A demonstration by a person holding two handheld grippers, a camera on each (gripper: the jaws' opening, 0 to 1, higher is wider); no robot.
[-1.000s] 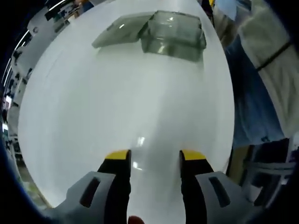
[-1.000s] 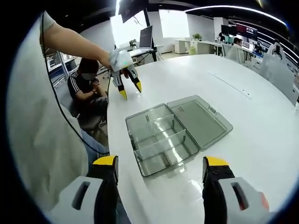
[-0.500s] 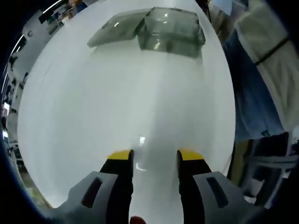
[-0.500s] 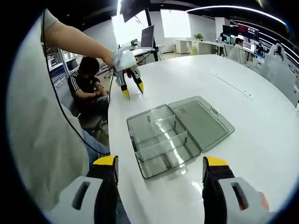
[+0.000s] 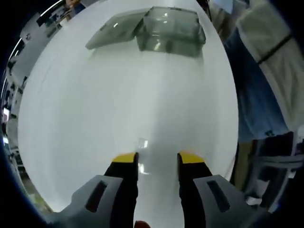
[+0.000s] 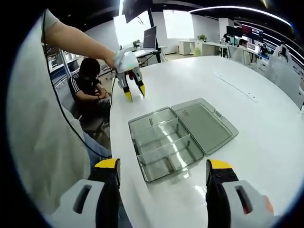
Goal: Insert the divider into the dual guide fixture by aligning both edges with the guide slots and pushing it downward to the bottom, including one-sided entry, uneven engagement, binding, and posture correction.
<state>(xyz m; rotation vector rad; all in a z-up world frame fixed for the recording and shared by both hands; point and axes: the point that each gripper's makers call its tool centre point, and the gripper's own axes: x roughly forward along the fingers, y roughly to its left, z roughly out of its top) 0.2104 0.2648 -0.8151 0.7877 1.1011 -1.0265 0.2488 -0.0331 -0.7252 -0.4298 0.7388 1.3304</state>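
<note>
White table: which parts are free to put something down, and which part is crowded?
The white table is bare beyond the open lid, towards the far desks, and between the box and the left gripper. It is crowded at the near edge, where the box lies close to the right gripper.

We see a round white table with a glossy top. On it, near the edge closest to the person, lies a clear grey compartment box, its lid folded flat onto the table beside it.

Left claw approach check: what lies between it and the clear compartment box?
Only bare white table separates the left claw from the clear plastic compartment box, in the left gripper view.
</note>
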